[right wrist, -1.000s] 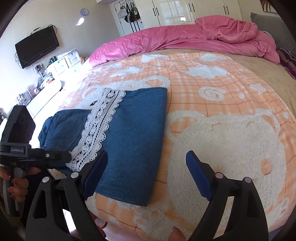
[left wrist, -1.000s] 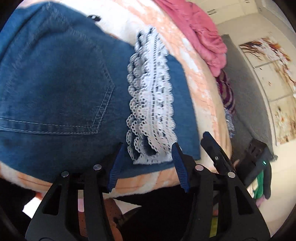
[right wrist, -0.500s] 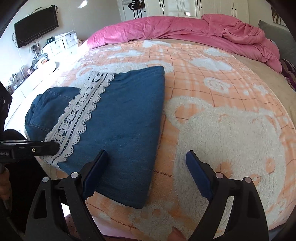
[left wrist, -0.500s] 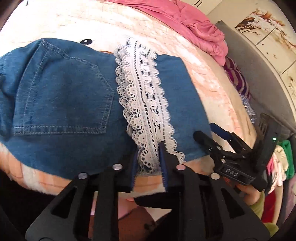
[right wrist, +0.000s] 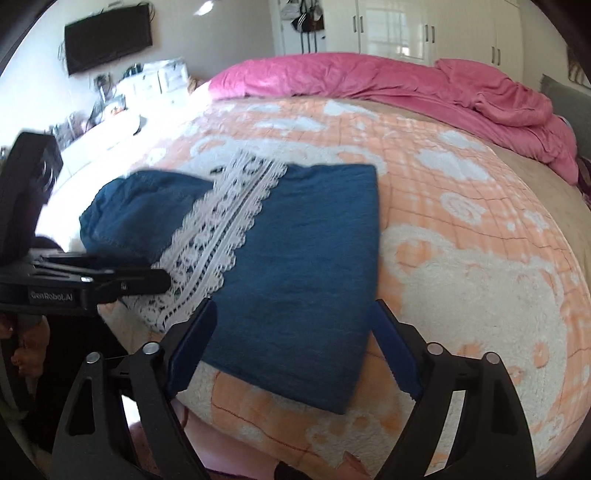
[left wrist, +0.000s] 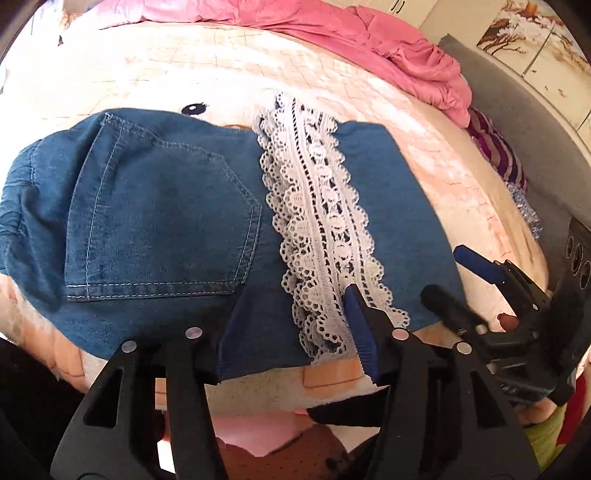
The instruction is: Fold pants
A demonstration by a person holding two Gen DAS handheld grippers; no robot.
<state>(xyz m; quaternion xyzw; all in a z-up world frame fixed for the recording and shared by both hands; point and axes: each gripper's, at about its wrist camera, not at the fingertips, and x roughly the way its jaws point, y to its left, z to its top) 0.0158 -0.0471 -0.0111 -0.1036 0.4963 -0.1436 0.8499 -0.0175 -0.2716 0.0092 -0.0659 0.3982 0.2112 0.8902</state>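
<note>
Denim pants (left wrist: 159, 229) lay folded near the bed's (right wrist: 461, 258) front edge, back pocket up, a white lace strip (left wrist: 317, 229) across the middle. Left gripper (left wrist: 295, 332) fingers spread, straddling the lace's near end, gripping nothing. Right gripper (right wrist: 291, 347) fingers also spread, over the pants' near right edge.

A home bedroom: a bed (right wrist: 461, 229) with pink duvet (right wrist: 388, 85), white wardrobes (right wrist: 424, 33), wall-mounted TV (right wrist: 107, 37).
</note>
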